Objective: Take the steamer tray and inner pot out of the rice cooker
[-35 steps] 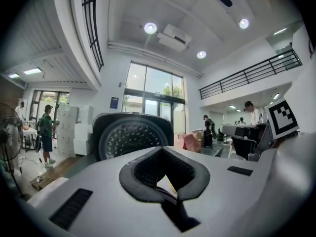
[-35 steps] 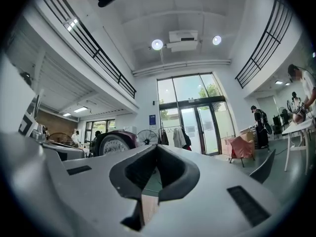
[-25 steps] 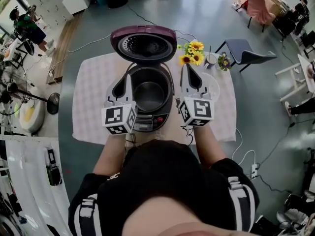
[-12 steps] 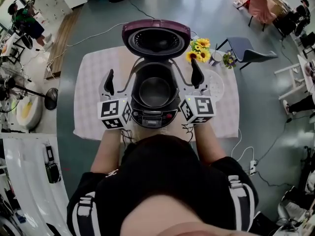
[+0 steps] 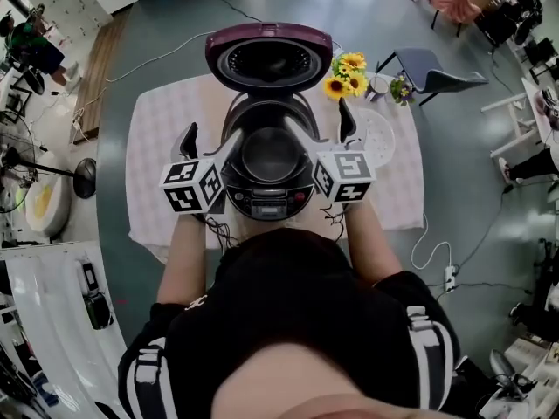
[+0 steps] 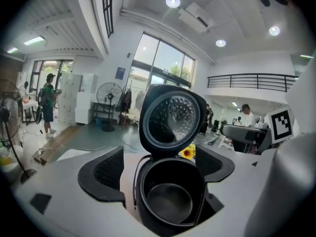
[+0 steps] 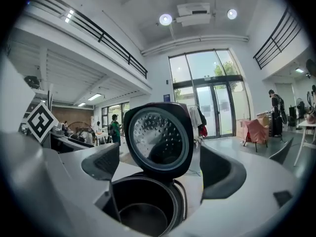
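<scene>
The black rice cooker [image 5: 267,201] stands mid-table with its purple lid [image 5: 269,58] swung up at the back. The dark inner pot [image 5: 269,154] sits inside it and shows low in the left gripper view [image 6: 170,201] and the right gripper view [image 7: 143,214]. A white perforated round tray [image 5: 377,136] lies on the cloth right of the cooker. My left gripper [image 5: 210,142] [image 6: 158,169] is at the cooker's left rim, my right gripper [image 5: 323,131] [image 7: 160,169] at its right rim. Both have just been opening and stand wide open, pads touching nothing.
A checked cloth [image 5: 157,147] covers the table. Sunflowers [image 5: 345,75] and a small cup [image 5: 377,85] stand at the back right, close behind the right gripper. A grey chair [image 5: 428,66] is beyond the table, and a floor fan [image 5: 52,168] stands off to the left.
Both grippers were shut with fingers together over the cooker's sides; now both jaws are spread wide. Both hands have dropped lower and drawn back towards the cooker's front.
</scene>
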A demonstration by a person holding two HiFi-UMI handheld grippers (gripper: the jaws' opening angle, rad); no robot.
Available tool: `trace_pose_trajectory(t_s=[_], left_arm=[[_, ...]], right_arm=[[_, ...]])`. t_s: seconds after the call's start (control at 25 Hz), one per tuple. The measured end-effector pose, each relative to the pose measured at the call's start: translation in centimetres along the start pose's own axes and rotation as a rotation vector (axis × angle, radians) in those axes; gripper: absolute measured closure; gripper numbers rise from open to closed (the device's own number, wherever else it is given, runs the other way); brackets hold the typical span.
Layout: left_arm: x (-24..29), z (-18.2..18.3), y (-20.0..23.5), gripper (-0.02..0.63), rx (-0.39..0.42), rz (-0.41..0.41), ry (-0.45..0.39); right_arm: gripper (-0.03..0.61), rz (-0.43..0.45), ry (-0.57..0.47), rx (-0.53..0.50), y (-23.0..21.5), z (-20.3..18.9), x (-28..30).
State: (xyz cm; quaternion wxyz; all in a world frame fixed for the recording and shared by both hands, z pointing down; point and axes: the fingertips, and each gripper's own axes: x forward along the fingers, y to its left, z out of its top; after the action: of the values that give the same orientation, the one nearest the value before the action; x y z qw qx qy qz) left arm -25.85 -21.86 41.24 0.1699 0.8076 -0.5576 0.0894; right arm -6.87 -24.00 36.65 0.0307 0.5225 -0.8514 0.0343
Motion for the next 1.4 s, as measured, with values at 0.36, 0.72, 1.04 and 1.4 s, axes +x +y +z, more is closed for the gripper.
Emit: trace_pose_trajectory(t_s=[0.36,0.72,1.04,1.4], left_arm=[[1.4,-2.0,1.3,0.187,-0.195,-0.169,0.062],[2.2,-5.2,2.4,0.219,-0.425,-0.332,0.154],[2.9,-7.3,1.7,0.221,-0.703,-0.502,0.203],[3.3,-8.9,2.9,0.222,-1.004,-0.518,0.233]], right_arm=[[0.103,0.173,0.196,0.27,0.2,-5.4,1.3],[0.116,0.29,0.327,0.619,-2.4,-10.3,0.9],[0.155,0.508,0.374,0.981,-3.0,-12.5,1.0],[0.161,0.512,0.44,1.102,-3.2,-15.0,0.5]])
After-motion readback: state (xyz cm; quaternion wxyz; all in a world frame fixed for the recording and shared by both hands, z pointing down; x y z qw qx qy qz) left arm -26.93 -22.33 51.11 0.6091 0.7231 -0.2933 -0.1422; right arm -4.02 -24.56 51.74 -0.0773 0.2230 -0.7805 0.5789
